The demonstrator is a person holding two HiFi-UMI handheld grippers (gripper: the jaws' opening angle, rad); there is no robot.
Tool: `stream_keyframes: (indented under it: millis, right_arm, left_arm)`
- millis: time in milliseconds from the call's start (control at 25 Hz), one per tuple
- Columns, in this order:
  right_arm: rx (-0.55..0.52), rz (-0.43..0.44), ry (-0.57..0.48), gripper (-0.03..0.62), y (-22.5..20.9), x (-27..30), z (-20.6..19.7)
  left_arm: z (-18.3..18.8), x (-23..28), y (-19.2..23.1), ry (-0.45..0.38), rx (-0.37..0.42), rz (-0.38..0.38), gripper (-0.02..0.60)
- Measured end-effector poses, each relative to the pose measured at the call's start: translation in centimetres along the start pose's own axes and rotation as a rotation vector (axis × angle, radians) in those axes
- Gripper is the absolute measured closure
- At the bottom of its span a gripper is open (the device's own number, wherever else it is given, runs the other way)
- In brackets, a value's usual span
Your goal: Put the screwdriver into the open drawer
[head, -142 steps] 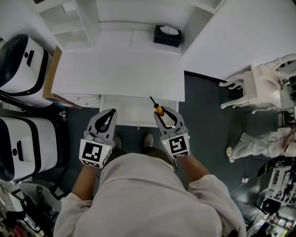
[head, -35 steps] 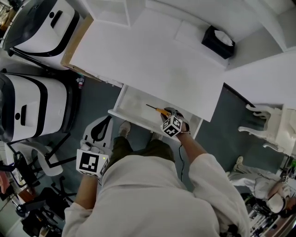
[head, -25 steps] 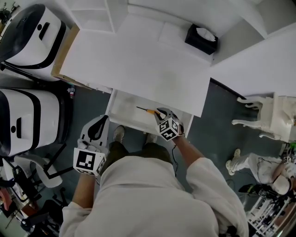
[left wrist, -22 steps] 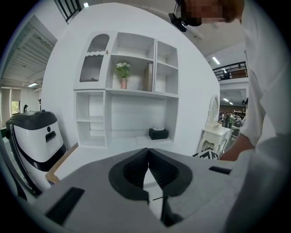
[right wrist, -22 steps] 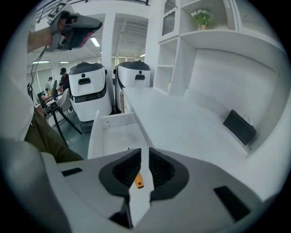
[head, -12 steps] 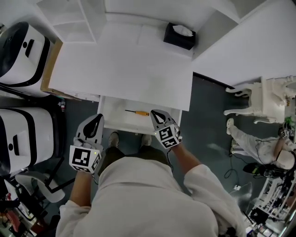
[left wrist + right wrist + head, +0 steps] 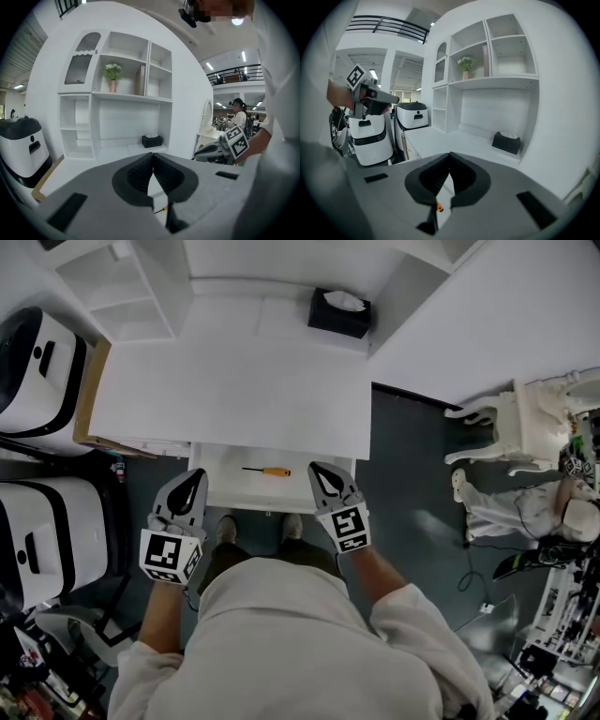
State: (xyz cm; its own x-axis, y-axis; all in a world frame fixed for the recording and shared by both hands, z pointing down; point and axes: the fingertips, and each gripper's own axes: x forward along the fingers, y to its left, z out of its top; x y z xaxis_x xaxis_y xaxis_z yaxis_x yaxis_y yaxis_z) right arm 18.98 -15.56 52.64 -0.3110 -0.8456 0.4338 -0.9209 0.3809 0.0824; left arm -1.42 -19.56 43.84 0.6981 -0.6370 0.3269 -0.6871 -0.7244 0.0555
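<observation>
Both pairs of fingers are pressed together on nothing. My left fingers [image 7: 136, 176] and my right fingers [image 7: 464, 179] each show only a sliver of white drawer through the slit.

The screwdriver [image 7: 266, 471] lies flat on the floor of the open drawer [image 7: 217, 495]. Its orange handle points toward my right and its shaft toward my left. It sits near the back, just in front of the edge of the tabletop [image 7: 234, 381], and touches neither tool.

I judge the placing done, so what remains is to get away cleanly. I would hold both hands above the drawer's front edge and draw them toward my body, not sideways. That way no finger clips the rim and sets the screwdriver rolling. The right pair hangs just beside the drawer's right front corner, so it needs the most care. If the drawer is to be shut, I would push slowly at the middle of its front.
</observation>
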Motion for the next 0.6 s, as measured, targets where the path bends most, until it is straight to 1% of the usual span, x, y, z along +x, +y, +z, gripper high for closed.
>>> stream_keyframes:
  millis: [160, 360, 600]
  right_arm:
    - [0.039, -0.046, -0.065, 0.589, -0.9, -2.3, 2.1]
    - [0.069, -0.098, -0.121, 0.589, -1.9, -4.8, 3.8]
    - [0.093, -0.131, -0.155, 0.589, -2.5, -6.5, 4.5]
  left_arm:
    - [0.2, 0.8, -0.4, -0.003, 0.013, -0.021, 0.577]
    - [0.2, 1.6, -1.1, -0.002, 0.028, -0.046, 0.577]
    - [0.3, 2.1, -1.8, 0.001, 0.040, -0.066, 0.577]
